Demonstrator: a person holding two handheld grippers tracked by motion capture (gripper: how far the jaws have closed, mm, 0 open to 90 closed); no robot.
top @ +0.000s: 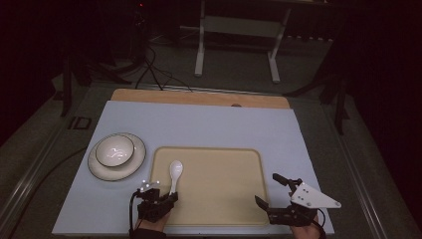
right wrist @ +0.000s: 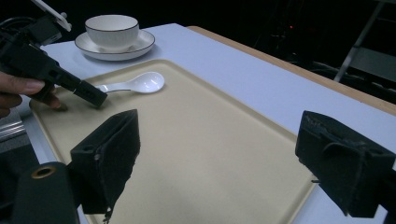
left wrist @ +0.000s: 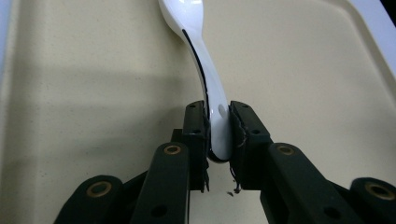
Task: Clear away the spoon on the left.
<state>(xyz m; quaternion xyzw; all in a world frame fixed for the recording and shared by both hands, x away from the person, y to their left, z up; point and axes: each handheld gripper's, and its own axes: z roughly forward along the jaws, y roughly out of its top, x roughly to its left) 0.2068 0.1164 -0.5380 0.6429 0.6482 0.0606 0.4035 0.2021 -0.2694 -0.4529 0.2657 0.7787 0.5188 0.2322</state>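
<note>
1. Left claw (left wrist: 219, 135) is pinching the spoon (left wrist: 205, 70) by its handle end; the bowl end is lying ahead of the claw on the tray (left wrist: 93, 93).
2. Right claw (right wrist: 224, 163) is hovering spread wide, nothing between its jaws, over the tray's near right corner.
3. Bowl (top: 115, 150) on its plate (top: 134, 167) is sitting on the tabletop (top: 224, 124), ahead-left of the left claw.

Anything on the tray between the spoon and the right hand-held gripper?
No. In the high view, the tray is bare from the spoon across to the right hand-held gripper; the right gripper view shows the same bare stretch.
</note>
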